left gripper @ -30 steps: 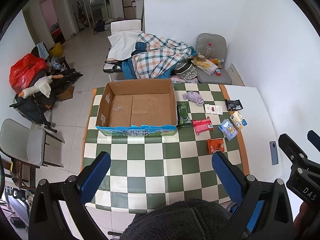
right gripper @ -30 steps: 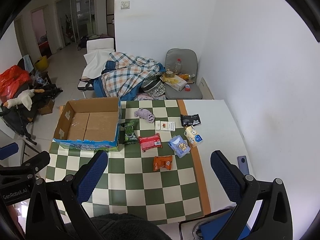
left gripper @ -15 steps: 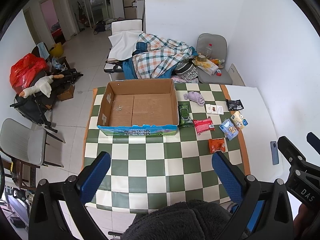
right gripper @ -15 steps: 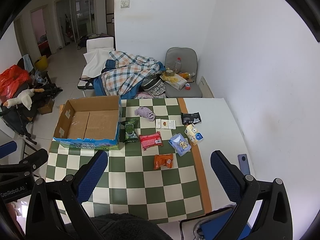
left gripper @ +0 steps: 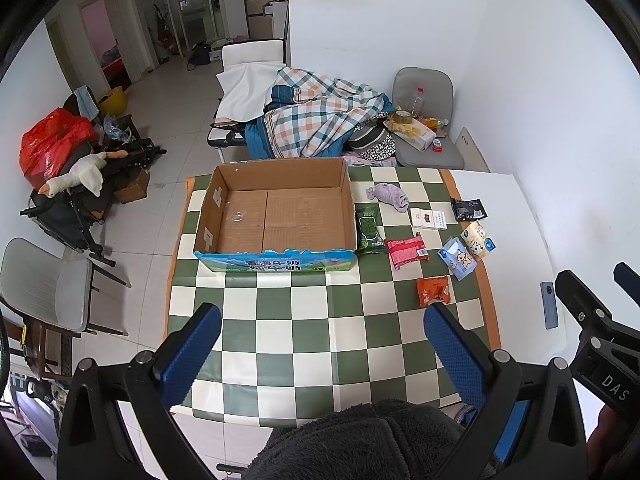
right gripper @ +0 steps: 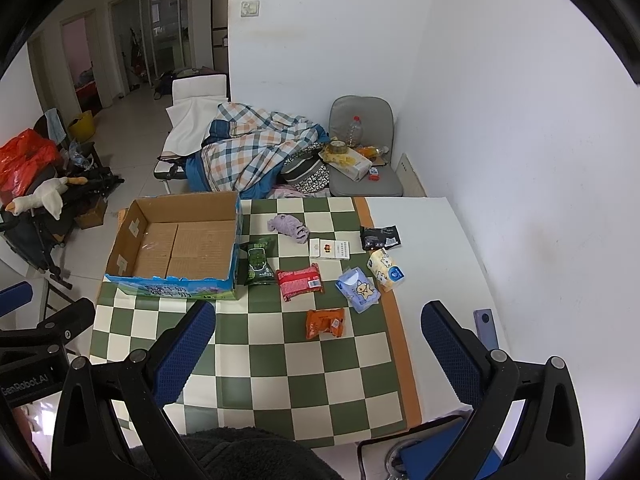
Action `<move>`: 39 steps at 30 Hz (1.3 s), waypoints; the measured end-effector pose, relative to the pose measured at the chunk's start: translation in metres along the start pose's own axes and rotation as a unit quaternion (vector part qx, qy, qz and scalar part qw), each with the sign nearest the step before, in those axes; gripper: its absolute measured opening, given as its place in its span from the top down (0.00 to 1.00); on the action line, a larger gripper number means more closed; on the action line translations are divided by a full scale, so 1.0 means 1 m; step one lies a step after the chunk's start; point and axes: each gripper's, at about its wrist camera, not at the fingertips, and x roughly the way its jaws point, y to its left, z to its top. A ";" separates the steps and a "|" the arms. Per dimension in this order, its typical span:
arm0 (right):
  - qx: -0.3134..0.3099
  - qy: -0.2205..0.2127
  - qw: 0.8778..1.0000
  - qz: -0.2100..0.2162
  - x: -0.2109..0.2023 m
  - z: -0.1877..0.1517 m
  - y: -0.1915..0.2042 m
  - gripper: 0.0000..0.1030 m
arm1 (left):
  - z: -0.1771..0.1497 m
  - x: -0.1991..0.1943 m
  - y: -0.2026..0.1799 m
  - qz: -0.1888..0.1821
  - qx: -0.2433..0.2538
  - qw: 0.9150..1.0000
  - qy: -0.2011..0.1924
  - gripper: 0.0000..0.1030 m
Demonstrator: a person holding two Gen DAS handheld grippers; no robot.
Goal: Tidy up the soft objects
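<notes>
Green-and-cream checkered surface [left gripper: 320, 332]: carries everything.
Open brown cardboard box with blue printed front [left gripper: 276, 216]: far left part, nothing visible inside.
Crumpled lilac cloth [left gripper: 387, 195]: right of the box, apart from it.
Dark green packet [left gripper: 369, 230]: touching the box's right wall.
Red packet [left gripper: 407, 248], orange packet [left gripper: 433, 290]: nearer, right of centre.
Left hand-held gripper [left gripper: 322, 334]: released, jaws wide, above the surface.
Right hand-held gripper [right gripper: 318, 338]: released, grasping nothing.
</notes>
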 end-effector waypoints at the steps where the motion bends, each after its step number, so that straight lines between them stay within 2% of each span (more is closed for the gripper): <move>1: 0.000 -0.001 1.000 0.000 0.000 0.000 0.000 0.00 | -0.001 0.000 0.000 0.000 0.000 1.000 0.000 0.00; 21: 0.004 0.002 1.000 0.003 0.003 -0.004 0.000 0.00 | -0.002 -0.001 0.001 -0.003 0.004 1.000 -0.002 0.00; 27: 0.025 0.021 0.999 0.001 0.032 -0.005 -0.024 0.00 | 0.019 0.024 -0.025 -0.017 0.047 0.999 0.007 0.00; 31: 0.020 0.056 0.998 -0.007 0.089 0.002 -0.052 0.00 | 0.044 0.083 -0.065 -0.009 0.136 0.990 0.024 0.00; 35: 0.014 0.115 0.993 0.023 0.185 0.007 -0.081 0.00 | 0.064 0.171 -0.112 0.000 0.239 0.969 0.067 0.00; 37: -0.004 0.155 0.987 0.038 0.246 0.007 -0.090 0.00 | 0.069 0.207 -0.129 -0.014 0.268 0.958 0.099 0.00; 39: -0.015 0.210 0.975 0.066 0.317 0.002 -0.098 0.00 | 0.071 0.251 -0.150 -0.015 0.300 0.944 0.135 0.01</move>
